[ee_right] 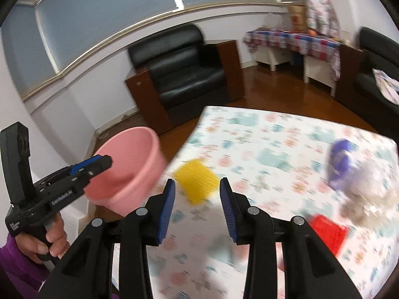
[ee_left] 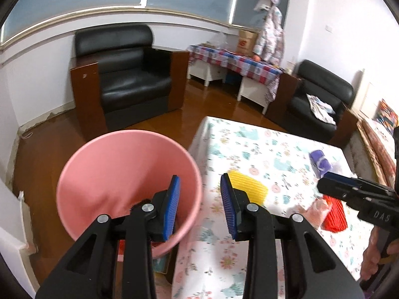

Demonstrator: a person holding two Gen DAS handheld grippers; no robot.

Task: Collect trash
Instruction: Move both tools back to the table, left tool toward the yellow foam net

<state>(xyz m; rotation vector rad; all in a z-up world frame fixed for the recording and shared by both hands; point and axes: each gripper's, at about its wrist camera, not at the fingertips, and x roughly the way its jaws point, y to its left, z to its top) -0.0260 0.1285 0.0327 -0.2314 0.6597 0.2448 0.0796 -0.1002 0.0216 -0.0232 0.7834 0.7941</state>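
Note:
A pink bin point(ee_left: 124, 182) hangs beside the table's left edge, its near rim between the jaws of my left gripper point(ee_left: 200, 206); the jaws stand apart and touch is unclear. It also shows in the right wrist view point(ee_right: 129, 172). On the floral tablecloth point(ee_left: 249, 149) lie a yellow ribbed piece point(ee_left: 249, 186), a red ribbed piece point(ee_left: 334, 214), a pink lump point(ee_left: 316, 211) and a purple wrapper point(ee_left: 320, 162). My right gripper point(ee_right: 197, 209) is open and empty above the cloth, just short of the yellow piece point(ee_right: 197, 182).
A black armchair point(ee_left: 124, 74) stands behind the bin on the brown floor. A second black armchair point(ee_left: 319, 99) is past the table's far side. A desk with a checked cloth point(ee_left: 234, 59) stands against the wall. A clear crumpled bag point(ee_right: 369, 186) lies by the purple wrapper.

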